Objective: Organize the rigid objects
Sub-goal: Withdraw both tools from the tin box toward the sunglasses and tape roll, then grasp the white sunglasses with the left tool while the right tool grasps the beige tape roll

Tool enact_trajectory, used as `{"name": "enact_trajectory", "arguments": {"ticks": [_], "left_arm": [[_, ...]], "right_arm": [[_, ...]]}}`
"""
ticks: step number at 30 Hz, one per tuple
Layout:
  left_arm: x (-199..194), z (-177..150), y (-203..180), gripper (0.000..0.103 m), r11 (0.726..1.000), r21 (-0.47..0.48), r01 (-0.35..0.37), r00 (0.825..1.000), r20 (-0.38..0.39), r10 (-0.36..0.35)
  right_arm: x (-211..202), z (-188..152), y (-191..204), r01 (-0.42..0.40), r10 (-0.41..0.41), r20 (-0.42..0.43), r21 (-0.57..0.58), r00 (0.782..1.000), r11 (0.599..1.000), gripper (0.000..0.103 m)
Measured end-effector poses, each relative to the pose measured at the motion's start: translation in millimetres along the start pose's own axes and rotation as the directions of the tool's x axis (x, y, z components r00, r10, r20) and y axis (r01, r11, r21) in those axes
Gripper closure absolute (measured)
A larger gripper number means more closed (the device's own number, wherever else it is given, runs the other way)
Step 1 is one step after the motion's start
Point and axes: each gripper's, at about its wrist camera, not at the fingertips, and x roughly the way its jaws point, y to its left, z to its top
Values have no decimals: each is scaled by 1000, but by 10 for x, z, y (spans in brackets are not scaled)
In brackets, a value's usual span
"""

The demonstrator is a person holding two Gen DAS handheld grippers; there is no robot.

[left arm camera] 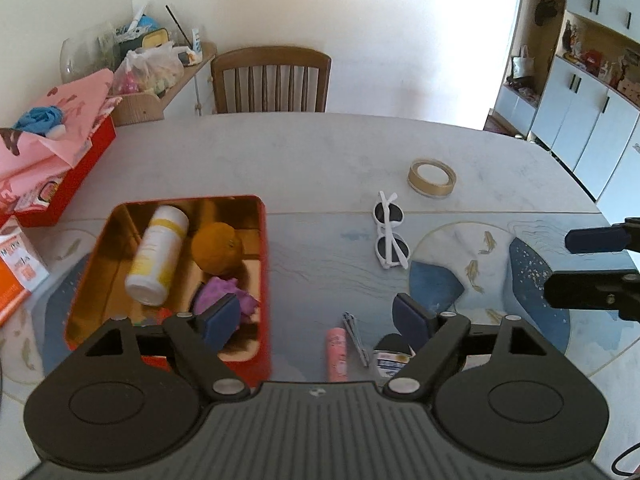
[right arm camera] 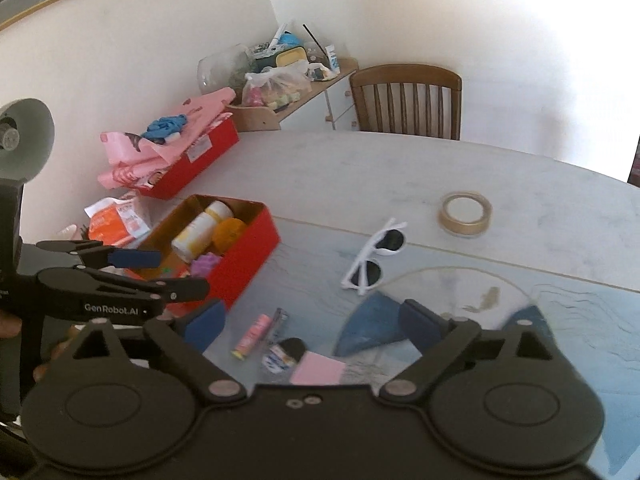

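1. Right now my left gripper (left arm camera: 316,320) hangs spread wide and empty, one pad over the red tin (left arm camera: 264,240), the other over the small bottle (left arm camera: 390,356), so I judge it is lining up a pick.
2. The right gripper (right arm camera: 312,320) is likewise released, holding nothing.
3. Loose items lie near the tin: pink tube (left arm camera: 337,354), sunglasses (left arm camera: 390,236), tape roll (left arm camera: 432,178).
4. The tin already holds a white bottle (left arm camera: 158,254) and an orange (left arm camera: 218,248).
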Motion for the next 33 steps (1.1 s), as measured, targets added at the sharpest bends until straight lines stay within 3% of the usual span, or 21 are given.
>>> {"name": "enact_trajectory", "arguments": {"ticks": [2, 13, 19, 29, 33], "left_arm": [[48, -16, -73, 19, 1000, -8, -1, 1000, -9, 1], [429, 196, -480, 19, 1000, -8, -17, 1000, -16, 17], [783, 393, -662, 19, 999, 32, 4, 1000, -17, -4], [1506, 603, -699, 19, 999, 31, 31, 994, -107, -28], [1697, 649, -709, 20, 998, 51, 27, 994, -105, -21]], "right_arm": [[-20, -16, -90, 5, -5, 9, -9, 1000, 1000, 0], [138, 252, -709, 84, -84, 25, -26, 996, 996, 0], [498, 446, -1018, 115, -115, 14, -15, 993, 993, 0], [1328, 719, -1358, 162, -162, -36, -8, 986, 987, 0], [1579, 760, -1437, 162, -161, -71, -3, 984, 987, 3]]}}
